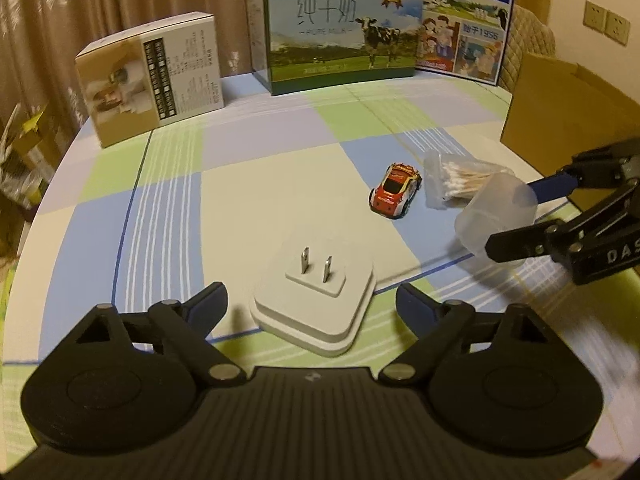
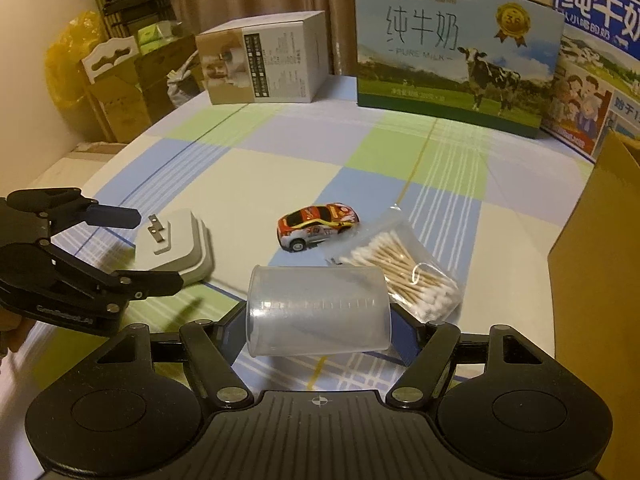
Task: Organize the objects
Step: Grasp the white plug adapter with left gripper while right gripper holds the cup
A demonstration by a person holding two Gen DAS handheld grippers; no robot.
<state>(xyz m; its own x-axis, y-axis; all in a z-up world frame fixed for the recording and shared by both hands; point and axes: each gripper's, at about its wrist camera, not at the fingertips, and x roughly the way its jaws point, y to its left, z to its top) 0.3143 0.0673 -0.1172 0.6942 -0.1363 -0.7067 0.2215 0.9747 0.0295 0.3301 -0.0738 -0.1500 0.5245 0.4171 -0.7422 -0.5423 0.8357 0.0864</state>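
Checked tablecloth (image 1: 248,184): right gripper (image 2: 318,320) clamps the clear cup (image 2: 318,308) sideways for moving; left gripper (image 1: 312,304) jaws wide, straddling the plug adapter (image 1: 316,304), not gripping.

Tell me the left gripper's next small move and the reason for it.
Probably close the left gripper on the white plug adapter. The adapter lies prongs-up between its open fingers, not yet pinched, while the right gripper already holds the clear cup.
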